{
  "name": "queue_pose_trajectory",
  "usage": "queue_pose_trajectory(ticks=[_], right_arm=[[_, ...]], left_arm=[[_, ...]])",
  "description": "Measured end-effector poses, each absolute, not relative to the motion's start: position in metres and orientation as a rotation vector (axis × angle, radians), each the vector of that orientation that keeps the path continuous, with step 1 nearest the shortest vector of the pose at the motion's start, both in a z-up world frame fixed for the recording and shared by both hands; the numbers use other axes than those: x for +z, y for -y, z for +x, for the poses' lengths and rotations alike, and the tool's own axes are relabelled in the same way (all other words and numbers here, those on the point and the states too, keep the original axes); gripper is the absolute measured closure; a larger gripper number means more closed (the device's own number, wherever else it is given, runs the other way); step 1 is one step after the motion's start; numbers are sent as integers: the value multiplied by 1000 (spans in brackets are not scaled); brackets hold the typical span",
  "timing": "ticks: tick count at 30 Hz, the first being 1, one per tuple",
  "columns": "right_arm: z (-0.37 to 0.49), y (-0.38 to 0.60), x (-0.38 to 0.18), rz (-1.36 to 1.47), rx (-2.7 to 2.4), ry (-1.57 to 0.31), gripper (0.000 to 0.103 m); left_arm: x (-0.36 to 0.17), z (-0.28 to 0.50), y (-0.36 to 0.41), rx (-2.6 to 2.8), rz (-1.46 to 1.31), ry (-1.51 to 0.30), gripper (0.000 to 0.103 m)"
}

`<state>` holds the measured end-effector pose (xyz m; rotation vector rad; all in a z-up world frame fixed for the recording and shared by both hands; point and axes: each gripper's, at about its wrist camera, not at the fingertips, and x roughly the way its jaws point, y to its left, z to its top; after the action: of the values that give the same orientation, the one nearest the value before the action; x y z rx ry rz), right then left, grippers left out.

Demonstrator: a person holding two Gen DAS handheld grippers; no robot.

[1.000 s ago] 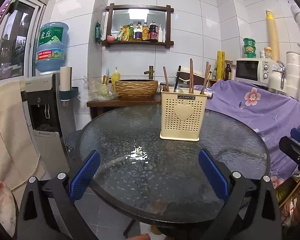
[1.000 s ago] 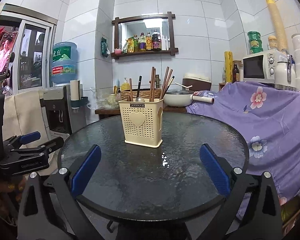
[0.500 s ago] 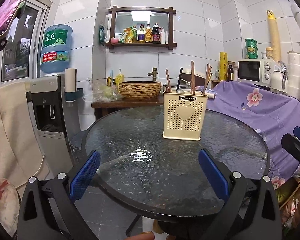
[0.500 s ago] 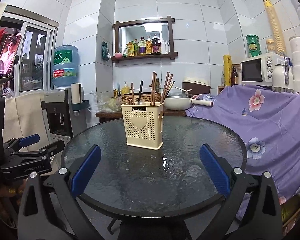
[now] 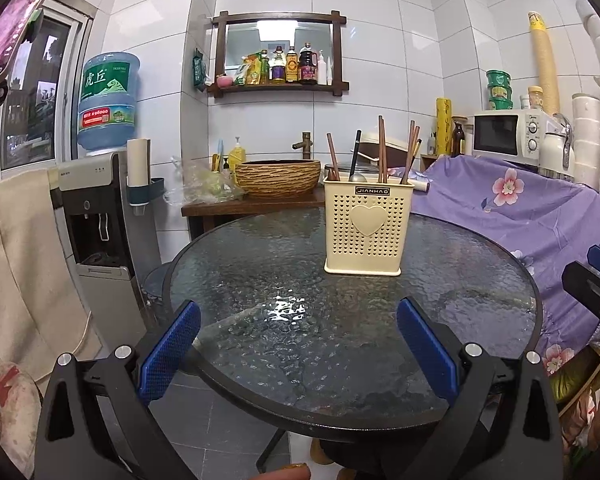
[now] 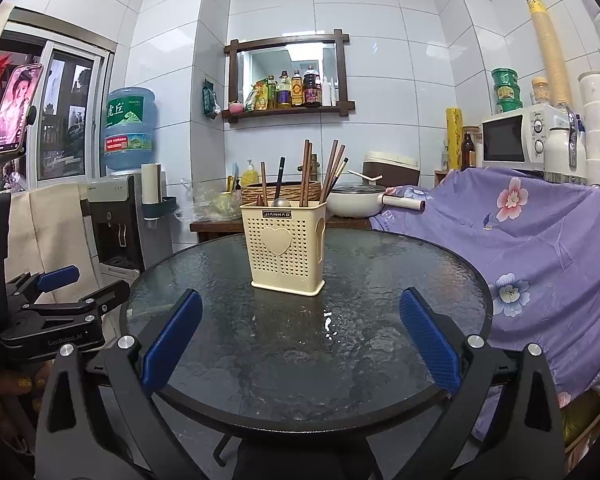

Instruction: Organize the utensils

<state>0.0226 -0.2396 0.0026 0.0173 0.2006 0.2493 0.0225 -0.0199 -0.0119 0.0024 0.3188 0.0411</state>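
Note:
A cream perforated utensil holder (image 5: 367, 229) with a heart on its front stands upright on the round dark glass table (image 5: 260, 320). It also shows in the right wrist view (image 6: 286, 250). Several brown chopsticks (image 6: 306, 172), a black-handled utensil and a metal spoon stand in it. My left gripper (image 5: 298, 344) is open and empty, over the table's near edge, well short of the holder. My right gripper (image 6: 300, 336) is open and empty, also back at the near edge. The left gripper shows at the left of the right wrist view (image 6: 56, 300).
A purple flowered cloth (image 6: 540, 248) covers furniture right of the table. A water dispenser (image 5: 96, 216) stands at the left. A wooden counter behind holds a woven basin (image 5: 278, 176) and a white pot (image 6: 354, 200). A microwave (image 6: 512, 136) sits at the back right.
Both grippers have drawn back from the table and risen a little, so the holder looks smaller and farther. Both stay open and empty. The holder has not moved.

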Motion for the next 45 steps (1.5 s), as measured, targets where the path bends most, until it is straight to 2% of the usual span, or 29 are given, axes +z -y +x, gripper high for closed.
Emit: queue_pose_trajectory(ticks=[45], right_arm=[[24, 230, -5, 15, 251, -235, 6]], left_arm=[[-19, 34, 25, 19, 14, -400, 6]])
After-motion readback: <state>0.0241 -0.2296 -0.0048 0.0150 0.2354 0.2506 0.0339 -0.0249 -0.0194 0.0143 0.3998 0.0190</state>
